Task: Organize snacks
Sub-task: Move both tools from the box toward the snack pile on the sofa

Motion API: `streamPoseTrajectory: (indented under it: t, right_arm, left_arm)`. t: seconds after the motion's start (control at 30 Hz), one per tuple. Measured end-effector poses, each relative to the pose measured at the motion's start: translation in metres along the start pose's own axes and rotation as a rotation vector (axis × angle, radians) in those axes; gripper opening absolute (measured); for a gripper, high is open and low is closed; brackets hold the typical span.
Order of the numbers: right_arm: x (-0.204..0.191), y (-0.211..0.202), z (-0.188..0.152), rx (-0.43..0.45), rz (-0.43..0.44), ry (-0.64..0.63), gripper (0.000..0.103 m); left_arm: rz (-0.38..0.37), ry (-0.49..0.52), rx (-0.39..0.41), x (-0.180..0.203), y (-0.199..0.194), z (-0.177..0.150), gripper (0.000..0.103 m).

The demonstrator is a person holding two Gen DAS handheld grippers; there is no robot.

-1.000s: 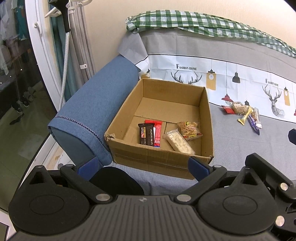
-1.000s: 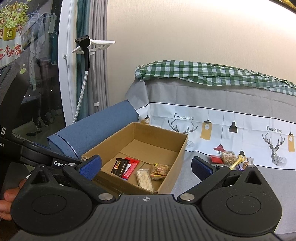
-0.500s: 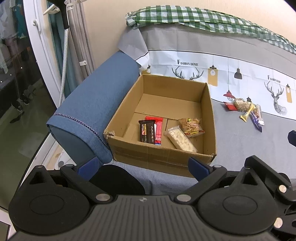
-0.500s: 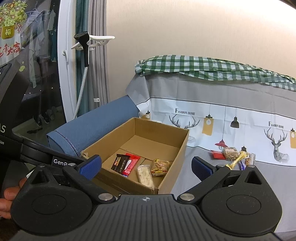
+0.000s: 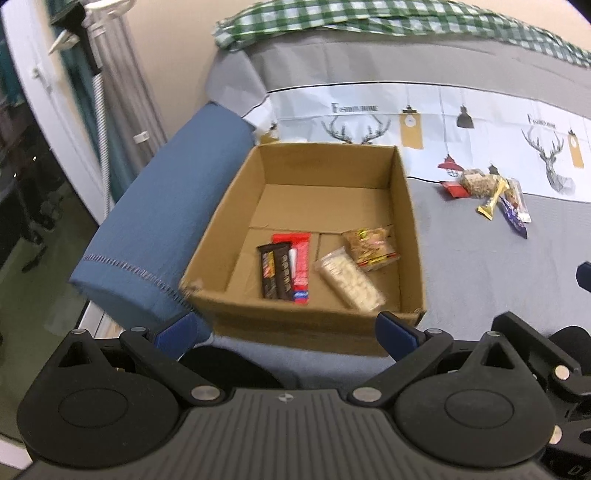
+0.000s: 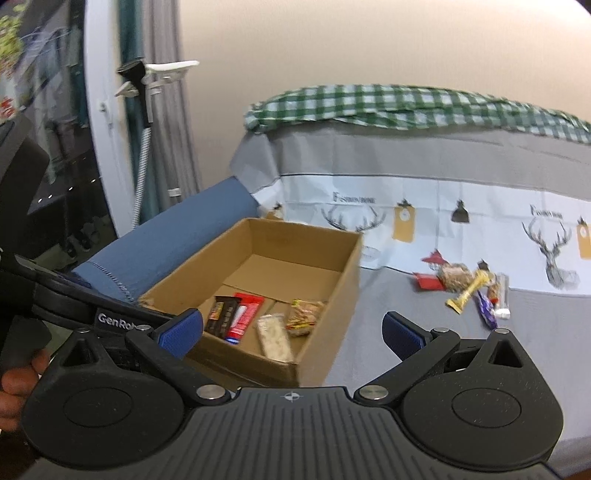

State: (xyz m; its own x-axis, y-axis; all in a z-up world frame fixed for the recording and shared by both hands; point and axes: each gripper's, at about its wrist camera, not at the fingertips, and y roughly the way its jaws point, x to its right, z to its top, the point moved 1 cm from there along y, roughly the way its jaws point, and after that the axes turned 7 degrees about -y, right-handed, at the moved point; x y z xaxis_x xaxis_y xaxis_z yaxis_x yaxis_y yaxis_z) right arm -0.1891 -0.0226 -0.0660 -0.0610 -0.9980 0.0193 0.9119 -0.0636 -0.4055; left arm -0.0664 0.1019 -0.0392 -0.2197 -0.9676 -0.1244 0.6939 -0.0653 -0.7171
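An open cardboard box (image 5: 404,206) (image 6: 343,280) stands on the grey sofa seat. In it lie a dark chocolate bar (image 5: 275,271), a red bar (image 5: 301,266), a clear pack of pale biscuits (image 5: 349,278) and a nut snack pack (image 5: 371,245). A pile of loose snacks (image 5: 487,195) (image 6: 465,286) lies on the seat to the box's right. My left gripper (image 5: 284,330) is open and empty, just short of the box's near wall. My right gripper (image 6: 291,328) is open and empty, near the box's front right corner.
A blue sofa armrest (image 5: 162,221) runs along the box's left side. A printed cover and a green checked cloth (image 5: 388,18) drape the backrest. A garment steamer (image 6: 140,110) and a glass door stand at the left. The left handle (image 6: 74,306) crosses the right wrist view.
Both grippers have moved a little forward and right towards the sofa. Box and snack pile look larger. Both stay open and empty.
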Motion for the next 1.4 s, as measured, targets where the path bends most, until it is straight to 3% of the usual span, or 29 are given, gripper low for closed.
streamPoseTrajectory:
  t: [0.2,0.33,0.5,0.67,0.87,0.97,1.17,1.2,1.4]
  right_arm:
    - [0.053,0.016,-0.012,-0.006,-0.110,0.067,0.102]
    - [0.113,0.030,-0.022,-0.029,-0.217,0.151,0.102]
    - [0.196,0.056,-0.039,-0.060,-0.350,0.232,0.102]
    - [0.287,0.108,-0.051,-0.097,-0.451,0.254,0.102]
    - [0.377,0.203,-0.066,-0.160,-0.474,0.254,0.102]
    - [0.404,0.258,-0.075,-0.233,-0.462,0.185,0.102]
    - [0.418,0.342,-0.100,-0.381,-0.320,0.066,0.102]
    - [0.419,0.345,-0.101,-0.326,-0.324,0.058,0.102]
    - [0.445,0.367,-0.100,-0.268,-0.368,0.078,0.102]
  left_arm:
    - [-0.069,0.084,-0.012,0.051,0.026,0.047,0.103]
    - [-0.136,0.131,-0.032,0.099,0.056,0.089,0.103]
    - [-0.192,0.224,-0.088,0.180,0.119,0.133,0.103]
    - [-0.235,0.287,-0.177,0.260,0.212,0.166,0.103]
    - [-0.227,0.322,-0.260,0.329,0.323,0.187,0.103]
    - [-0.210,0.363,-0.275,0.348,0.358,0.185,0.103]
    - [-0.224,0.487,-0.357,0.376,0.419,0.180,0.103]
    - [-0.253,0.470,-0.362,0.377,0.424,0.183,0.103]
    - [-0.321,0.414,-0.420,0.380,0.442,0.196,0.103]
